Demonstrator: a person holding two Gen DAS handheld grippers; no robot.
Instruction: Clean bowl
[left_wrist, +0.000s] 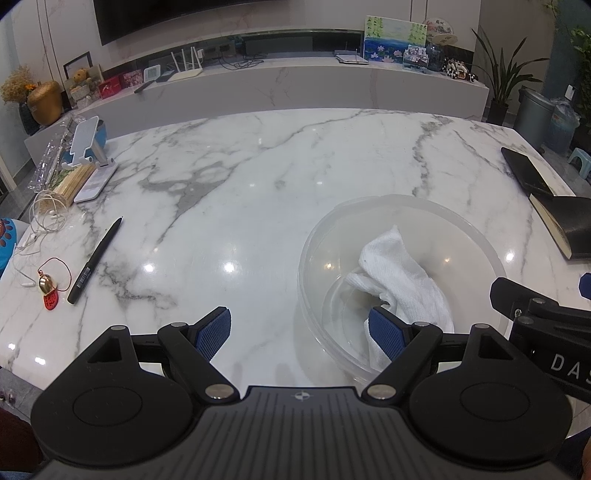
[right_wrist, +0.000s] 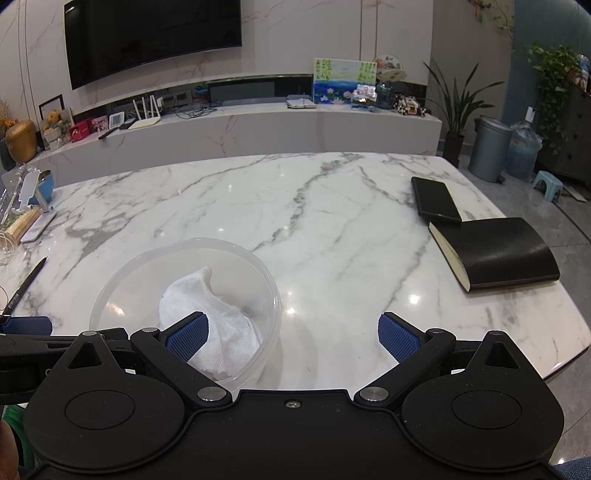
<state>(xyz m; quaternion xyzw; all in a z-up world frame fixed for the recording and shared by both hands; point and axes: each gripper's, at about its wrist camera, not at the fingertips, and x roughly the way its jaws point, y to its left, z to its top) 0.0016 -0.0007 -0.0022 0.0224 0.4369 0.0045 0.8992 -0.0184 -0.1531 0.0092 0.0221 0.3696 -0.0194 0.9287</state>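
Note:
A clear plastic bowl (left_wrist: 317, 243) sits on the white marble table (left_wrist: 240, 184) with a crumpled white cloth (left_wrist: 402, 280) inside. My left gripper (left_wrist: 301, 334) is open and empty, its right finger over the bowl's near rim by the cloth. In the right wrist view the bowl (right_wrist: 122, 273) is at lower left with the cloth (right_wrist: 218, 317) in it. My right gripper (right_wrist: 291, 338) is open and empty, its left finger above the bowl's near edge, its right finger over bare table. The right gripper's body shows at the left wrist view's right edge (left_wrist: 535, 314).
A black pen (left_wrist: 96, 260), earphone cable (left_wrist: 44, 221), gold charm (left_wrist: 47, 286), phone stand (left_wrist: 88, 144) and skewers lie at the table's left. A black phone (right_wrist: 436, 199) and black notebook (right_wrist: 498, 254) lie at the right. A TV console stands behind the table.

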